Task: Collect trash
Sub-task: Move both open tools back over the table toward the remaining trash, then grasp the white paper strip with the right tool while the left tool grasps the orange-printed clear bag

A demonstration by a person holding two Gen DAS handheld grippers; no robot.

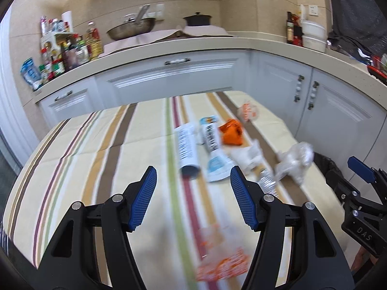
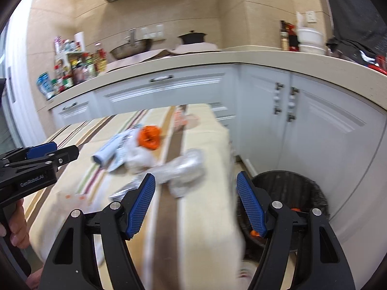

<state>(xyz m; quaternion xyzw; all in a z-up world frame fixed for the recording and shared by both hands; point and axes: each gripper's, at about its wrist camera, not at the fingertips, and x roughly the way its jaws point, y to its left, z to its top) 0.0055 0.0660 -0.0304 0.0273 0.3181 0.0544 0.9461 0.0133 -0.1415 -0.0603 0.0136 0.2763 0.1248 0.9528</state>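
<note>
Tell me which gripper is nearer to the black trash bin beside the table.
Right. The right gripper hangs over the table's edge with the trash bin just past its right finger. The left gripper sits further in over the striped tablecloth, jaws open, the bin beyond its neighbour.

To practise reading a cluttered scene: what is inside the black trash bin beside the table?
Inside the trash bin, small orange scraps show near the bottom. The right gripper, open, covers the rest of the floor.

The right gripper [image 1: 362, 220] body reads "DAS"; the left gripper [image 2: 36, 166] body reads "GenRoboAI".
</note>
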